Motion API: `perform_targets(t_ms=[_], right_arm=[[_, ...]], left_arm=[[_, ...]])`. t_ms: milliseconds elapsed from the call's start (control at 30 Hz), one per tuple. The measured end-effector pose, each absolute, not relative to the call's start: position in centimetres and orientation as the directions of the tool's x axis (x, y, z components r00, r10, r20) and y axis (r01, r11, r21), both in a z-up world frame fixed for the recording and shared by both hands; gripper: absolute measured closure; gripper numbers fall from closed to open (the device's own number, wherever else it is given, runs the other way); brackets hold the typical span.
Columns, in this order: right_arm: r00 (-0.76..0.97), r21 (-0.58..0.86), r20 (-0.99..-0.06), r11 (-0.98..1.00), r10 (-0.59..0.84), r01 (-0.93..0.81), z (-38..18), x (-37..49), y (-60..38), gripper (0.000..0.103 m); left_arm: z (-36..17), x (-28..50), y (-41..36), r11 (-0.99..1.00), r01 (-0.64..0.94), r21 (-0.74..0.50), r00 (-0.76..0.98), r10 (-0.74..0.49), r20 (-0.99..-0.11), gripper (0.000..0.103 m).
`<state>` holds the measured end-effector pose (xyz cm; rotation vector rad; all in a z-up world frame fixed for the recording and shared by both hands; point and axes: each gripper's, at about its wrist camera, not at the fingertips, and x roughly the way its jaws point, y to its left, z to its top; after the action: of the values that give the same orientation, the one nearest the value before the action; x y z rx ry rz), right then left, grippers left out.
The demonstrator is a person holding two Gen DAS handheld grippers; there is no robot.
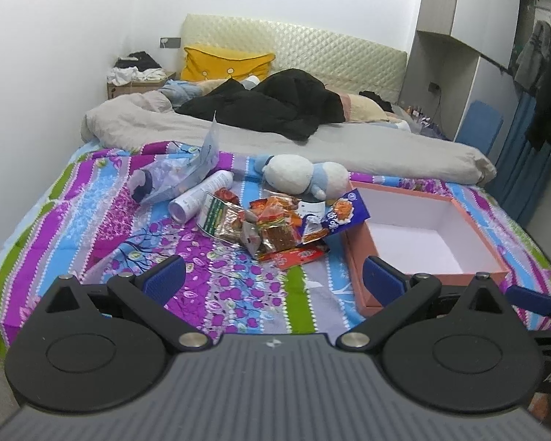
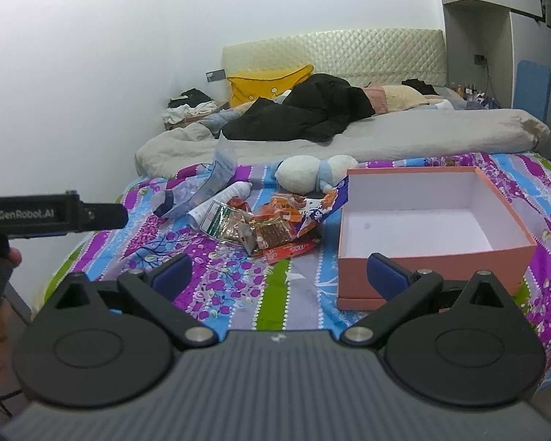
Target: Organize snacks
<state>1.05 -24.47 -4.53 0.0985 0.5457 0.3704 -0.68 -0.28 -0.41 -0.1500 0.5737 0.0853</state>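
Nearest the lens: left tool (image 1: pixel 273 275), black w/ blue pads, jaws spread wide, nothing between them, hovering over the striped purple-blue-green floral bedsheet (image 1: pixel 216 286) at the foot of the bed. Right tool (image 2: pixel 280 275) likewise wide apart and empty, just short of the near wall of the salmon-pink cardboard box w/ white lining (image 2: pixel 437 257).

Snack pile (image 1: pixel 275 224): crinkly foil and plastic packets, mostly orange/red, heaped mid-sheet just left of the box. Flat red packet (image 1: pixel 299 257) at near edge of pile; dark blue packet w/ food picture (image 1: pixel 345 213) leaning against the box's far-left corner, poss. touching the rim. Clear packet w/ green-white label (image 1: pixel 216 217) on the pile's left side.

Non-snack stuff close by: white cylindrical bottle (image 1: pixel 202 194) lying on its side, crumpled clear plastic bag (image 1: pixel 187 169) behind it, white-and-pale-blue plush toy (image 1: pixel 305 176) beyond the pile. Farther back: beige duvet, black clothing, yellow pillow.

Progress, as a judgement: approx. zero. Box interior bare white in both views, no packet inside. All snacks left to move, one by one, pile to box. Probably at the approach stage, no pick begun.

Worth noting: slippery overlapping packets, so risk of lifting two at once or dragging the heap.
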Motion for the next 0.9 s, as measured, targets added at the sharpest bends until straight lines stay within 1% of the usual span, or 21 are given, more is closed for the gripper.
perform_targets(t_ms=[200, 333, 500, 900], right_arm=[[0.787, 0.194, -0.483, 0.924, 0.383, -0.331, -4.6, 1.0, -24.6, 0.0], [0.781, 0.212, -0.487, 0.921, 0.39, -0.327, -5.0, 1.2, -24.5, 0.0], [0.781, 0.221, -0.495, 0.925, 0.381, -0.311, -5.9, 1.2, -24.1, 0.0], [0.771, 0.24, -0.497, 0.917, 0.399, -0.32, -7.5, 1.5, -22.7, 0.0]], left_arm=[[-0.7, -0.7, 0.1, 0.983, -0.115, -0.142, 0.84, 0.02, -0.542, 0.0], [-1.5, -0.5, 0.4, 0.982, -0.114, -0.151, 0.828, 0.009, -0.56, 0.0], [-2.0, -0.4, 1.0, 0.979, -0.11, -0.172, 0.83, -0.005, -0.558, 0.0], [-5.0, 0.7, 3.0, 0.971, -0.134, -0.198, 0.8, -0.012, -0.6, 0.0]])
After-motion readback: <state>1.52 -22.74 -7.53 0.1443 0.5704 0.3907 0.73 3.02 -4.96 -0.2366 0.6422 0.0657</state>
